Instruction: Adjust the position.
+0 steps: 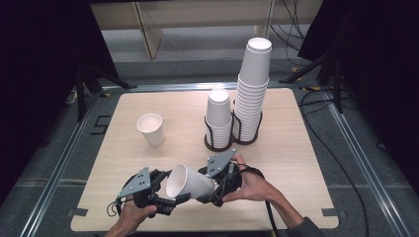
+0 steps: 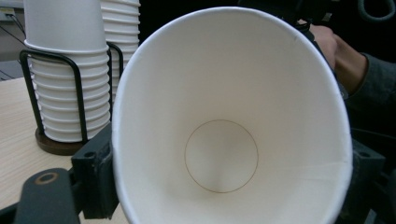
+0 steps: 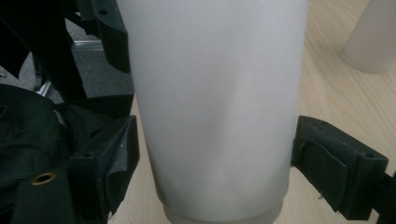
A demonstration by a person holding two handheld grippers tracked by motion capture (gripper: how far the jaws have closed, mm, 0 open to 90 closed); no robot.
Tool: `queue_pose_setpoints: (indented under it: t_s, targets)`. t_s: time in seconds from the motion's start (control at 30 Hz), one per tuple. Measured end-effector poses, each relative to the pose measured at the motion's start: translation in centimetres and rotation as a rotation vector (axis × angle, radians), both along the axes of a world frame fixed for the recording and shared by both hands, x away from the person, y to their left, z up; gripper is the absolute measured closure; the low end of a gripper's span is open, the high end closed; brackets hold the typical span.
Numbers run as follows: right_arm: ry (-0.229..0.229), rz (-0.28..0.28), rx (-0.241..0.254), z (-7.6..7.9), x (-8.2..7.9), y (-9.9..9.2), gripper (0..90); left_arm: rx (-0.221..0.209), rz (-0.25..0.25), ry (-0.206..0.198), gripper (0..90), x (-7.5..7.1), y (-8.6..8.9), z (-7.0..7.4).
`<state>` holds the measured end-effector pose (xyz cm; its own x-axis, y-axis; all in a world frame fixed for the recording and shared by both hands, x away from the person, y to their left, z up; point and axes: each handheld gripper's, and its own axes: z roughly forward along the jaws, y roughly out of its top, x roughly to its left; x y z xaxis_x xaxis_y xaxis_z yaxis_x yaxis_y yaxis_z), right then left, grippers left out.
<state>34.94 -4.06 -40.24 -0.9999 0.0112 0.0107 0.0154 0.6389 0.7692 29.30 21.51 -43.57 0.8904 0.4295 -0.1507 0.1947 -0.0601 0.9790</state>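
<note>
A white paper cup lies on its side in the air above the table's front edge, mouth toward the left. My right gripper is shut on its body near the base; in the right gripper view both jaws press the cup's wall. My left gripper meets the cup at the rim. In the left gripper view the cup's open mouth faces the camera, with a jaw against each side of the rim. Both grippers hold the cup at once.
A single upright cup stands at mid-left on the wooden table. Two wire holders stand behind the centre, one with a short cup stack, the other with a tall leaning stack. Cables run along the floor on the right.
</note>
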Motion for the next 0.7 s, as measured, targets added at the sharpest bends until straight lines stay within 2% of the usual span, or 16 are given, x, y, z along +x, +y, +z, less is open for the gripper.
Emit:
queue_pose_setpoints:
  t_s: [0.07, 0.13, 0.17, 0.23, 0.27, 0.33, 0.4, 0.43, 0.53, 0.57, 0.6, 0.7]
  targets:
    - [-0.015, -0.012, -0.009, 0.1, -0.1, 0.0, 15.8, 0.019, 0.006, 0.002, 15.9, 0.0, 0.0, 0.1]
    - [-0.023, -0.011, -0.018, 0.0, -0.2, 0.0, 15.8, 0.014, 0.013, 0.006, 15.9, -0.1, -0.1, 0.1]
    - [-0.044, -0.014, -0.023, 0.1, -0.2, 0.1, 15.7, 0.021, 0.006, -0.004, 16.0, 0.0, -0.2, 0.1]
    - [-0.051, -0.019, -0.026, 0.0, -0.3, 0.2, 15.7, 0.033, 0.012, -0.007, 16.1, 0.0, -0.3, 0.1]
    - [-0.047, -0.019, -0.03, -0.2, -0.5, 0.6, 15.7, 0.083, 0.024, -0.002, 16.1, -0.2, -0.3, 0.3]
    - [-0.051, -0.029, -0.028, -0.5, -0.6, 0.9, 15.7, 0.109, 0.026, -0.003, 16.1, -0.3, -0.5, 0.3]
    - [-0.055, -0.028, -0.041, -0.9, -0.7, 1.3, 15.8, 0.111, 0.022, -0.009, 16.1, -0.3, -0.8, 0.3]
    - [-0.053, -0.029, -0.046, -1.1, -0.8, 1.4, 15.8, 0.141, 0.033, -0.004, 16.1, -0.4, -0.8, 0.4]
    - [-0.062, -0.02, -0.06, -1.5, -0.9, 1.8, 20.7, 0.145, 0.029, -0.007, 16.0, -0.4, -1.0, 0.2]
    - [-0.064, -0.026, -0.066, -1.5, -1.0, 1.9, 21.1, 0.164, 0.037, 0.0, 15.8, -0.5, -0.9, 0.3]
    - [-0.067, -0.026, -0.07, -1.6, -1.0, 1.9, 21.4, 0.166, 0.036, 0.002, 15.3, -0.4, -0.9, 0.2]
    - [-0.052, -0.031, -0.044, -1.7, -0.9, 1.9, 22.1, 0.105, 0.046, 0.017, 11.9, -0.2, -0.6, 0.0]
